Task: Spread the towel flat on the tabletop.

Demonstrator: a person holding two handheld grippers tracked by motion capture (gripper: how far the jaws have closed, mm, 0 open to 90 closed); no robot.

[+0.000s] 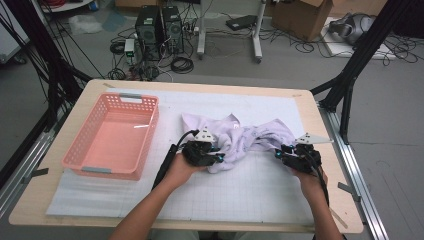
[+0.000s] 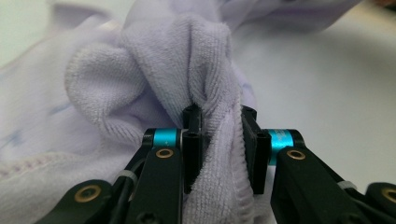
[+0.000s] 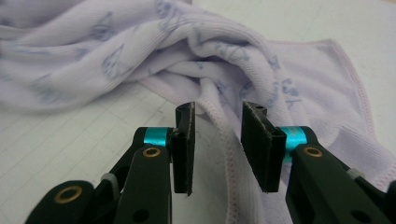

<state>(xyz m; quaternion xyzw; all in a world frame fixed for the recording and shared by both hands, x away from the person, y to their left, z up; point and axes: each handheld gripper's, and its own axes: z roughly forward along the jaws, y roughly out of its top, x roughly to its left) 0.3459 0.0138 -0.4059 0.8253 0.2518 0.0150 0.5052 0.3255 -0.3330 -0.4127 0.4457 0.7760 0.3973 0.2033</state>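
Jaws of the left gripper (image 2: 219,140) are clenched on a bunched fold of the lavender towel (image 2: 140,88), the terry pile squeezed between both black pads. On the right gripper (image 3: 217,140) the jaws straddle a stitched hem of the same towel (image 3: 187,51); cloth lies between them, but a gap shows at each pad, so they look released rather than biting.

From the high view, the towel (image 1: 240,137) lies crumpled at the middle of the desk (image 1: 30,200), on a white gridded mat (image 1: 250,190), with the left gripper (image 1: 212,155) at its near left edge and the right gripper (image 1: 285,152) at its near right end. A pink plastic basket (image 1: 82,135) stands to the left of the towel, apart from it, with nothing inside. Bare mat stretches between the two forearms toward the near desk edge, and also behind the towel toward the far edge.
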